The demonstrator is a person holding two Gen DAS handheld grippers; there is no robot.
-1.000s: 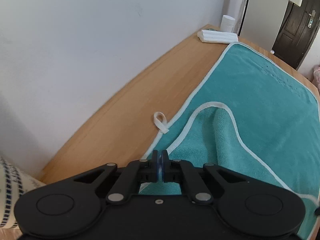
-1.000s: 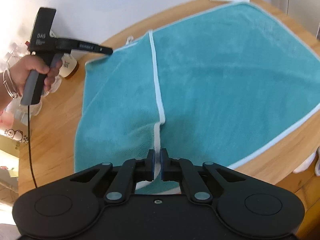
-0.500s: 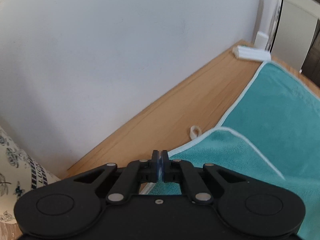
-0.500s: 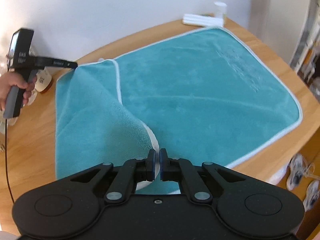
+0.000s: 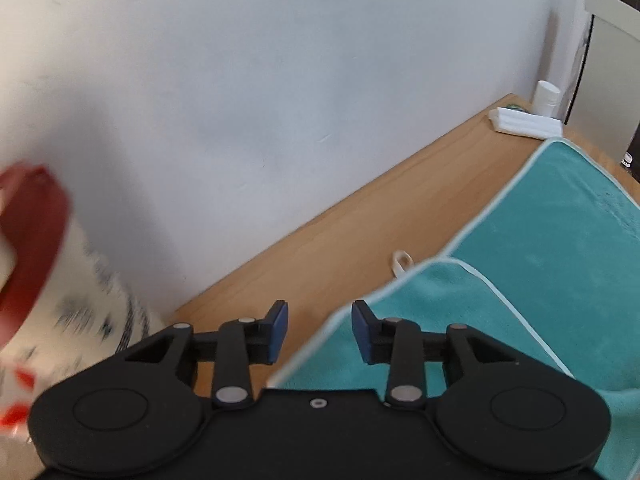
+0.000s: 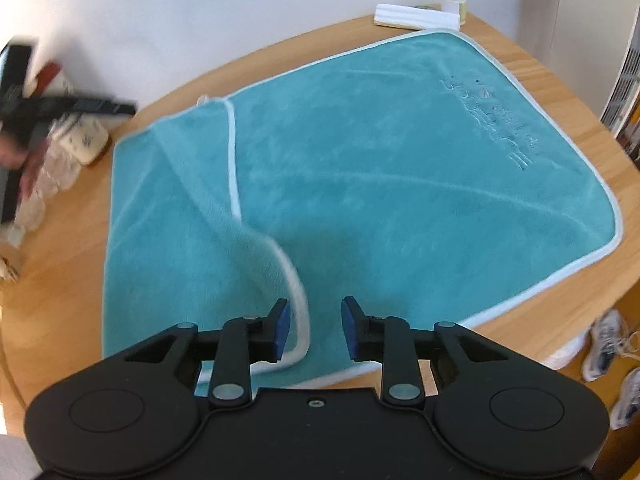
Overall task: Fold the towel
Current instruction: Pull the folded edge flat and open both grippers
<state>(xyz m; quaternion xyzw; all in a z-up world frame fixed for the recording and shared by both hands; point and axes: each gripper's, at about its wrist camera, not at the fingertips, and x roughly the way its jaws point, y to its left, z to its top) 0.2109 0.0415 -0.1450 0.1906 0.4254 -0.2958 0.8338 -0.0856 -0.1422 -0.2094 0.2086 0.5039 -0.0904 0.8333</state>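
On the wooden desk (image 6: pixel 516 60) we see one teal plush towel with white piping (image 6: pixel 400 168), its near end folded over. Our left hand-held gripper (image 5: pixel 319 330) and right hand-held gripper (image 6: pixel 312 328) both gape wide, empty.

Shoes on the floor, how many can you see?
3. One white sneaker lies beside the wooden table edge, one just below it, and another lower right. More may hide beyond the frame.
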